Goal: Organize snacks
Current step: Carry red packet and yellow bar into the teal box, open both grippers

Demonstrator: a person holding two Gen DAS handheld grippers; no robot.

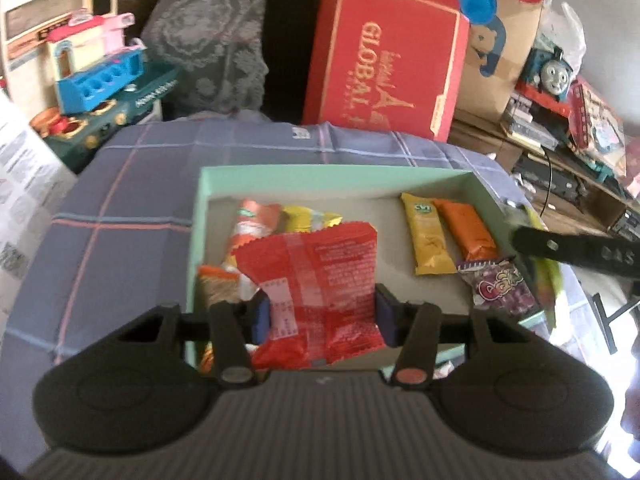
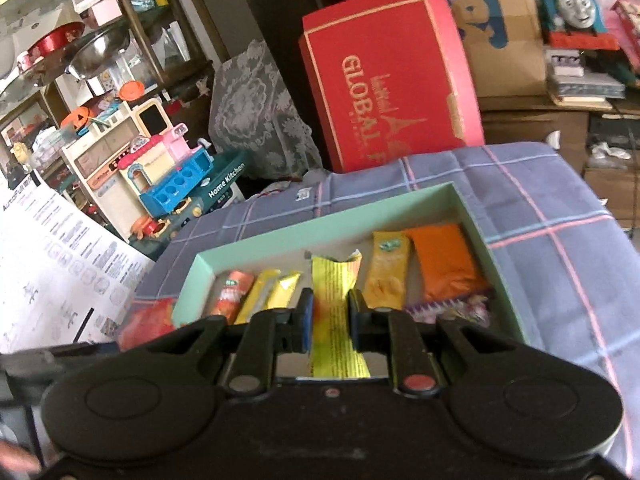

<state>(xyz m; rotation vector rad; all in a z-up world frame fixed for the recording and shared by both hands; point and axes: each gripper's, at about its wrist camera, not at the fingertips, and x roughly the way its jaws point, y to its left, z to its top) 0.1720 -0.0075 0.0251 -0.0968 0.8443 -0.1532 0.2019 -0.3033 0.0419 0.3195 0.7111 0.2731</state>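
A mint-green box [image 1: 332,176] [image 2: 256,236] sits on a purple plaid cloth and holds several snack packets. My left gripper [image 1: 322,314] is shut on a red snack packet [image 1: 316,280] and holds it over the box's near left part. My right gripper [image 2: 328,322] is shut on a yellow-green packet [image 2: 334,300] above the box's near side; that packet and the right gripper's finger [image 1: 568,250] show at the box's right edge in the left wrist view. A yellow packet [image 1: 426,240] [image 2: 386,276], an orange packet [image 1: 466,230] [image 2: 444,262] and a purple candy bag [image 1: 500,286] lie on the right.
A red "Global" box [image 1: 384,56] [image 2: 388,84] stands behind the table. A toy kitchen set [image 1: 96,80] [image 2: 168,176] is at the far left. Printed paper sheets [image 2: 60,272] lie at the left. Cardboard boxes and a toy train [image 1: 552,72] crowd the right.
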